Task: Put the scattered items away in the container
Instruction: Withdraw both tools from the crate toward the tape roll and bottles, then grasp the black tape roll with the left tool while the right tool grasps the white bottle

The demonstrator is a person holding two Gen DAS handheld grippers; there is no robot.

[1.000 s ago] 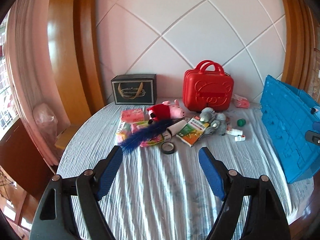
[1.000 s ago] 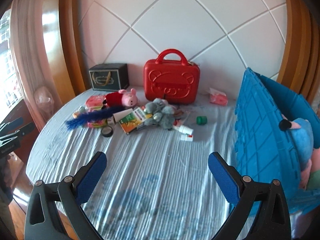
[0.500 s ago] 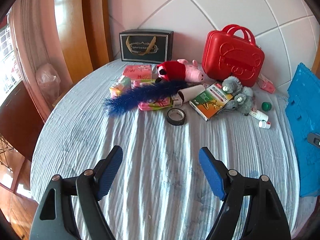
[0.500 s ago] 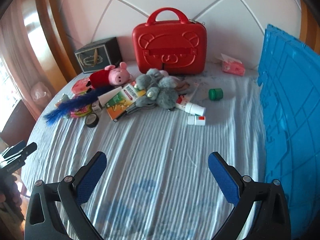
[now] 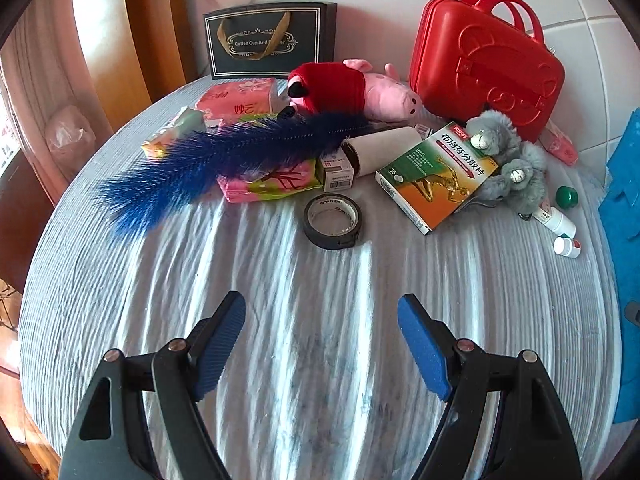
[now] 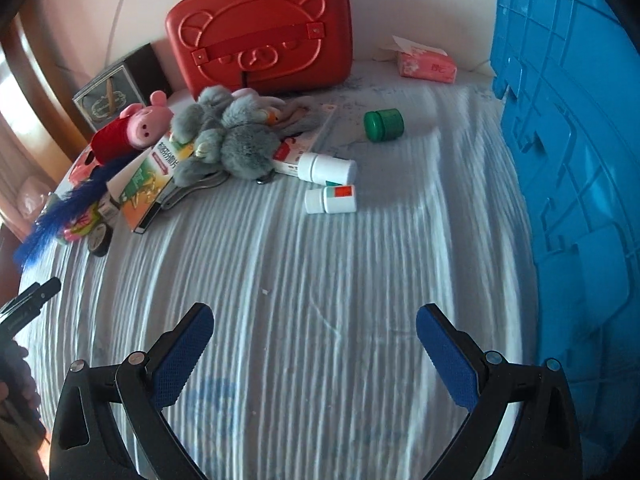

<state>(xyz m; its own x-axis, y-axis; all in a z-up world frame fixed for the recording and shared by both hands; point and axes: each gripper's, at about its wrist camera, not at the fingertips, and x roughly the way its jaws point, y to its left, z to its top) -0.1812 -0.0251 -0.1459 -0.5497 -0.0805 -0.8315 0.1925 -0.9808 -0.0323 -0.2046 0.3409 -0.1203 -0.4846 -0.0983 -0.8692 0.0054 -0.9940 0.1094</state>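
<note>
Both grippers angled steeply down over the striped blue-grey cloth of the round table (image 5: 304,320), clutter ahead of them.

Left gripper (image 5: 321,322): jaws spread wide, nothing between the blue pads, fingertips clear of the cloth. Directly ahead lies a roll of black tape (image 5: 333,221), flat on the cloth, printing on its inner core too small to read.

Right gripper (image 6: 315,338): jaws likewise spread, empty. Ahead of it, two small white bottles (image 6: 330,199) on their sides, and a green-capped jar (image 6: 383,124) further back. A dark gripper part and a bit of hand show at the left edge of this view.

Scattered items: long blue feather (image 5: 224,160) draped over pink tissue packs (image 5: 236,101); pink pig plush in red dress (image 5: 352,89); cardboard tube (image 5: 380,149); grey plush (image 5: 506,160) resting partly on a green-and-orange medicine box (image 5: 436,178) printed with Chinese characters and "36". Another pink tissue pack (image 6: 426,63) sits alone near the wall.

Blue plastic crate (image 6: 568,160), the container, stands at the right edge of the table, ribbed wall facing the camera; interior not visible.

Back row against the wall: red hard case (image 6: 262,30) with embossed bear face, and a dark gift bag (image 5: 268,40) reading "Coffee Cup And", the rest hidden by its ribbon handle.
</note>
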